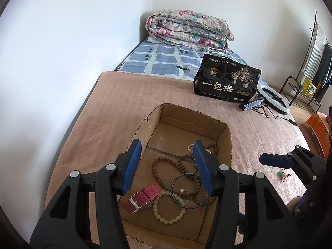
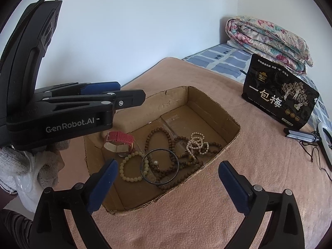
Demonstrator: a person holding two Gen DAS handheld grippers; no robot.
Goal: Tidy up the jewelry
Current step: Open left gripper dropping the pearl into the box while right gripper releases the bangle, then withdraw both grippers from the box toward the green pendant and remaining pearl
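Cardboard box (image 2: 215, 108), frame centre, on the bed: I logged red-strap watch (image 2: 119, 143), dark bangle (image 2: 143, 172), pale bead bracelet (image 2: 124, 171), brown bead strands (image 2: 157, 133). Left tool (image 1: 167, 166) and right tool (image 2: 168, 178) gaped wide, both empty.

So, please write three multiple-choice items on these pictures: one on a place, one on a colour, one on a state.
1. Where does the dark round bangle lie?
A. in the open brown cardboard box
B. on the checked sheet
C. beside the ring lamp

2. What colour is the watch strap?
A. green
B. red
C. black

3. How are the left tongs?
A. shut on beads
B. open, empty
C. shut on the watch

Key: 1 A, the bangle rests on the box floor among beads; 2 B, both views show red; 3 B, the pads stand apart with nothing between.
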